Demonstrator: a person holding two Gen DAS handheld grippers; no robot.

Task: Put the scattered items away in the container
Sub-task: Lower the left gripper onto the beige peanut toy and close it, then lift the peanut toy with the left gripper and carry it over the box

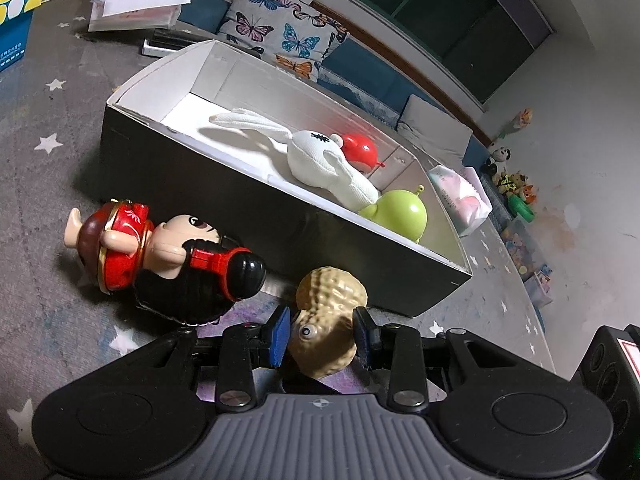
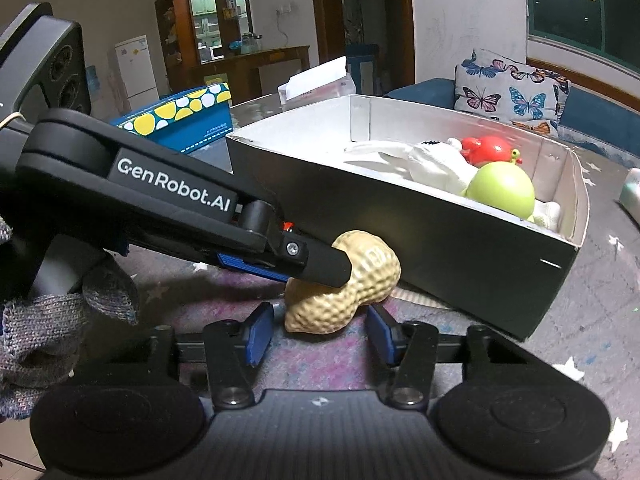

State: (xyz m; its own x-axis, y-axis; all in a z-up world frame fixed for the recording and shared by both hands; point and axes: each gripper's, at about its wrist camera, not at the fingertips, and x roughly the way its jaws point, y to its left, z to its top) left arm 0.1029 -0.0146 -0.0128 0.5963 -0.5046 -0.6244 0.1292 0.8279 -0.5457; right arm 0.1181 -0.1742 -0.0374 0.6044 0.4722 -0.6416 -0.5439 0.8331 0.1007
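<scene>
Beside the black box on the tabletop, left tongs pinch the peanut toy; right tongs spread around its end, pads apart; lift straight, clear the wall, drop inside.

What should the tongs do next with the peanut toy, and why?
Probably lift it. The left tongs already pinch the peanut toy, which sits on the mat just outside the box. Raising it over the wall would let it join the toys inside. The right tongs straddle it without touching.
</scene>
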